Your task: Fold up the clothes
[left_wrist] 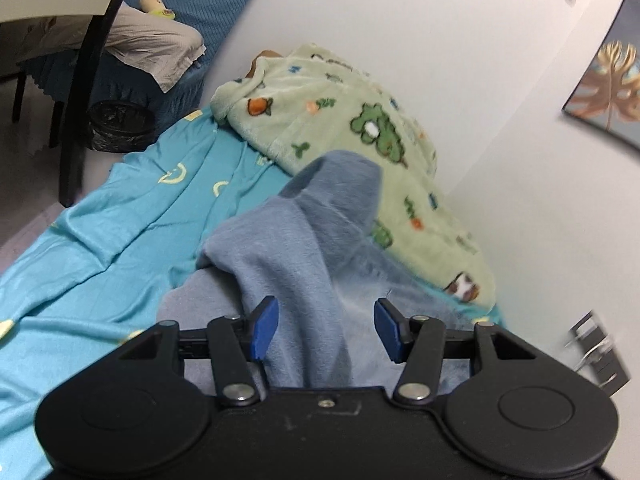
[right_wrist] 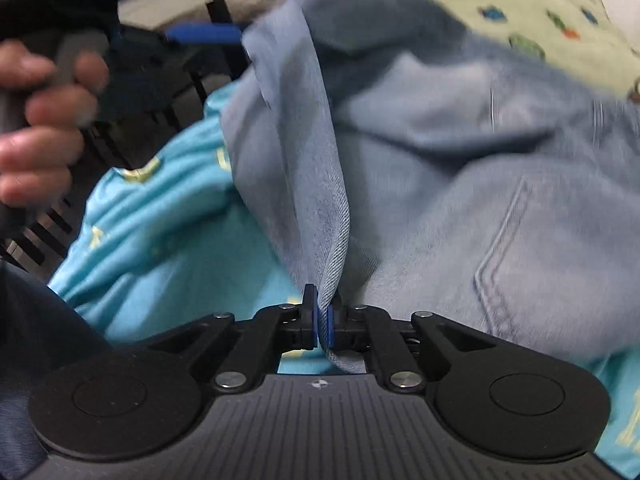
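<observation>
Light blue denim jeans [left_wrist: 280, 248] lie bunched on a teal bed sheet [left_wrist: 100, 240]. A thick fold of them rises between the blue pads of my left gripper [left_wrist: 326, 330], which stands half wide and grips that fold. In the right wrist view, my right gripper [right_wrist: 323, 320] is shut on a thin hemmed edge of the jeans [right_wrist: 460, 200], and the cloth runs up from it toward the left gripper's blue pad [right_wrist: 204, 34] at the top left. A stitched back pocket [right_wrist: 500, 248] shows on the right. A person's hand [right_wrist: 40, 128] holds the left gripper's handle.
A green fleece blanket with a cartoon print [left_wrist: 340, 120] lies along the white wall behind the jeans. Beyond the bed's far left corner stand a black bin [left_wrist: 120, 124], a dark chair leg [left_wrist: 86, 92] and a blue sofa with beige cloth [left_wrist: 152, 44]. A leaf picture [left_wrist: 604, 88] hangs on the wall.
</observation>
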Demonstrator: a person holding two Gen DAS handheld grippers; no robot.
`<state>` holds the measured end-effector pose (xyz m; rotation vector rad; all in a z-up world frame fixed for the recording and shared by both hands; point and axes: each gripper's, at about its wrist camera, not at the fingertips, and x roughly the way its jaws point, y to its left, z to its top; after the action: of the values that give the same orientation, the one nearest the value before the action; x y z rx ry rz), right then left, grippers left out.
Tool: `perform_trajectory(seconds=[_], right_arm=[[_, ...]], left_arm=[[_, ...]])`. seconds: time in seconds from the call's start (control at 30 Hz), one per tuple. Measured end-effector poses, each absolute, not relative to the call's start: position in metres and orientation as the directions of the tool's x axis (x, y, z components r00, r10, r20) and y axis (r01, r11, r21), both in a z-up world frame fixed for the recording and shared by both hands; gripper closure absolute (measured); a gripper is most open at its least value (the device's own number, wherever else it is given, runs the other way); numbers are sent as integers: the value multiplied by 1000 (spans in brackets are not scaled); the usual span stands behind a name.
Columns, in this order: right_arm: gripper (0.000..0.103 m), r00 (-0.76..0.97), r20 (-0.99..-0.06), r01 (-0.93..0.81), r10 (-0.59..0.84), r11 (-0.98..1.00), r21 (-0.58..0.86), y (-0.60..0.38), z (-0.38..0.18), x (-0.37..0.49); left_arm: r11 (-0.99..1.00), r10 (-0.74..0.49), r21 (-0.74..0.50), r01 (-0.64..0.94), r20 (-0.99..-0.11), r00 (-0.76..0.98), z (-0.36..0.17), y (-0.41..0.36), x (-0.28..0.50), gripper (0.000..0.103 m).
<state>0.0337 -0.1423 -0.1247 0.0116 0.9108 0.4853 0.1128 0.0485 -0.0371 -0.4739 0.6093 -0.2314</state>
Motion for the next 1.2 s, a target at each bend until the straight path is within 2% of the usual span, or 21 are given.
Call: perform_trajectory(seconds=[0.1,0.33,0.47,0.53,0.63,0.7,0.77,0.93,1.0,1.2], right_arm=[[98,529,-744,-354,408,903,244,-144,-124,33],[96,547,-730,-378,410,899,222,-144,-123,29],[95,564,-712,-381,418,897,225,-148,-122,28],[96,563,-707,-377,429,894,242,-150,-124,31],[97,571,-690,-374,445,889,264,-154,-124,33],[98,584,-669,-372,460,884,283,-158,-122,33],[98,598,-648,-368,472,880,301,-162,-119,34],[98,602,-636,-374,482,875,308,-162,-117,38],[98,603,-638,-380,479,876,298,-161,-117,39],[98,575,-677,-379,460,883,278,-158,-120,40]], left_arm=[[892,-333,-444,85,-518,788,-43,37,109,53],[946,-253,-316,76,-569,782,-55,13,121,53],[982,-142,-186,38,-589,796,-57,-1,142,55],[992,-82,-129,6,-588,805,-57,-5,152,61],[991,-25,-120,-55,-578,816,-57,2,164,73],[991,5,-104,-81,-587,810,-59,7,169,92],[987,7,-125,-100,-591,807,-56,16,166,100],[972,9,-187,-145,-583,812,-32,38,140,102],[962,33,-197,-191,-608,794,-27,49,125,102],[882,55,-245,-402,-794,605,-70,95,110,102]])
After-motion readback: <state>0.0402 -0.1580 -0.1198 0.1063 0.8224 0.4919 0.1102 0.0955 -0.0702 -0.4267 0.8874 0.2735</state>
